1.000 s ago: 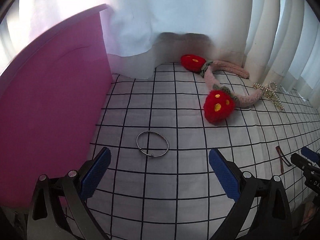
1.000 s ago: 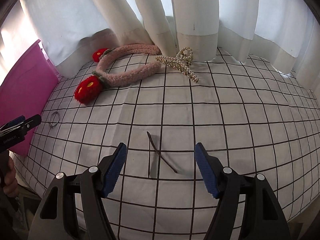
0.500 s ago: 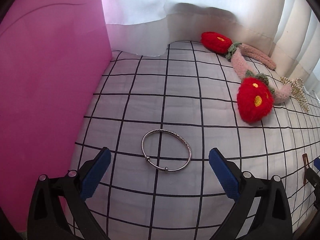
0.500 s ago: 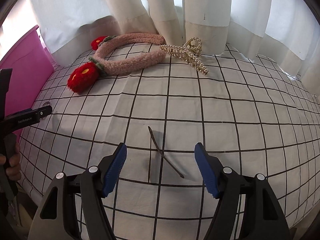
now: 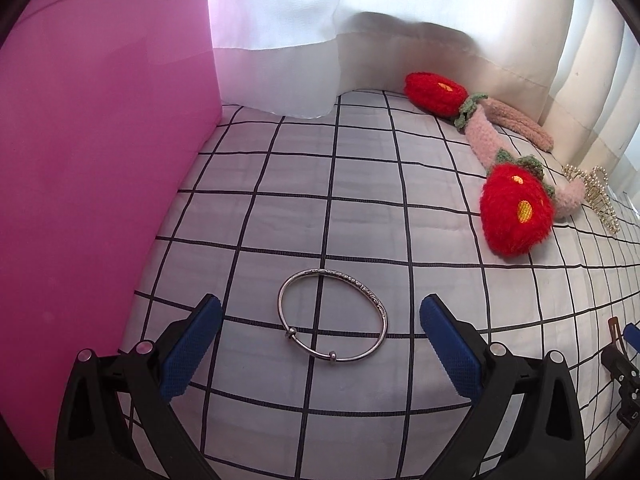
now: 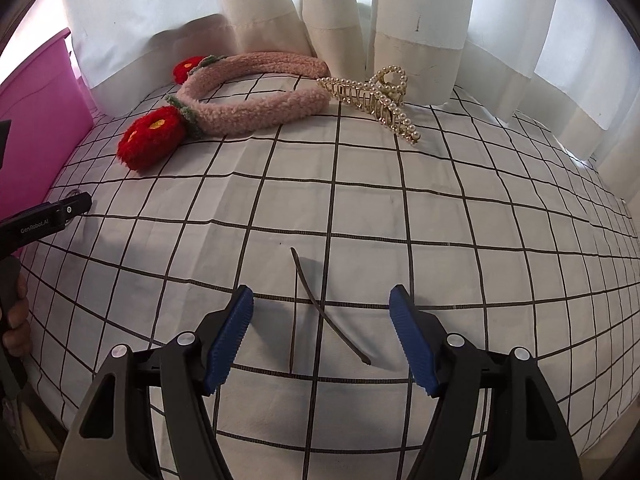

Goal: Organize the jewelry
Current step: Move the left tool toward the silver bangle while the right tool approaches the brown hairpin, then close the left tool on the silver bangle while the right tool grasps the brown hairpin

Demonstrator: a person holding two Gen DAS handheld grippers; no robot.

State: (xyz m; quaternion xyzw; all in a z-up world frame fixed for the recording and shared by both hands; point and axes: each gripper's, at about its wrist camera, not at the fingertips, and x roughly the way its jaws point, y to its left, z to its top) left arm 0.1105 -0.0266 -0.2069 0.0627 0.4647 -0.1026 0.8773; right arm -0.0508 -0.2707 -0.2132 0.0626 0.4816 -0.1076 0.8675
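Jewelry is seen spread over a white cloth (image 5: 360, 216) printed with a black grid. The left gripper (image 5: 320, 324) is held low over the cloth with its blue-padded fingers (image 5: 192, 344) spread wide, and a silver bangle (image 5: 333, 314) lies flat between the fingertips, touched by neither. A pink box (image 5: 92, 168) is seen close on the left of the bangle, its wall upright against the cloth's edge. Farther back, a pink fuzzy headband (image 6: 256, 100) with red strawberry ornaments (image 5: 516, 214) is laid near the white curtain (image 6: 416, 12), and a pearl-studded gold claw clip (image 6: 376, 96) is set just beside the headband's end. The right gripper (image 6: 322, 314) is likewise held open wide, nothing gripped, with a thin dark hairpin (image 6: 324, 312) lying on the cloth between its fingers (image 6: 412, 340), its two prongs splayed apart. In the right wrist view the left gripper's tip is seen at the far left edge, well apart from the hairpin.
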